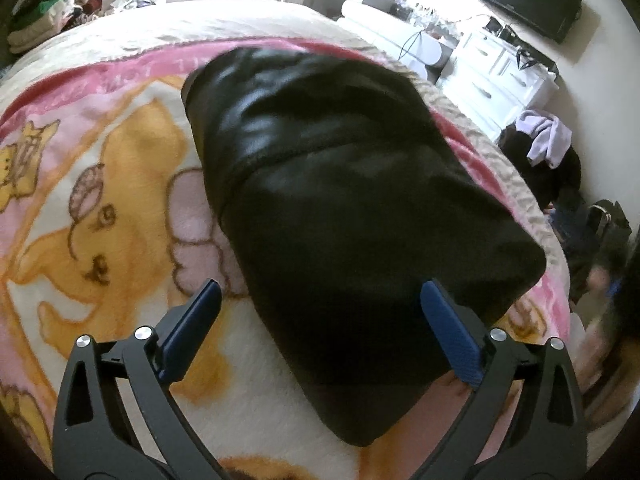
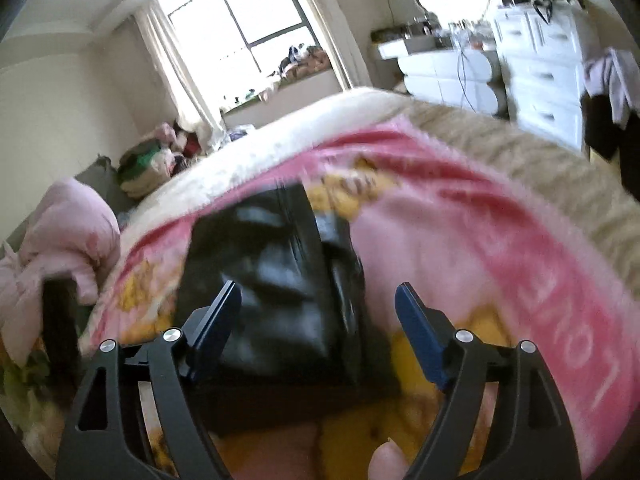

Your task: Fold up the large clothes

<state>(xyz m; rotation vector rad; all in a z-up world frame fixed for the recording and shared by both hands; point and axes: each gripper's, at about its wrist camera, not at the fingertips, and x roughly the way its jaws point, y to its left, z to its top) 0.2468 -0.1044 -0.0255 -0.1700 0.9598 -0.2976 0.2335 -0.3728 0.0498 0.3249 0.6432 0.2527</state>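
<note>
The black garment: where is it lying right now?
In both wrist views the black garment lies folded on the pink cartoon blanket covering the bed, toward the side nearest the white dresser.

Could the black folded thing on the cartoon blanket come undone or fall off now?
It might. The black garment looks shiny and slippery, and both the left gripper and right gripper are open, so nothing holds the fold. It also lies near the blanket's pink border on the dresser side, so a nudge could slide it off.
</note>
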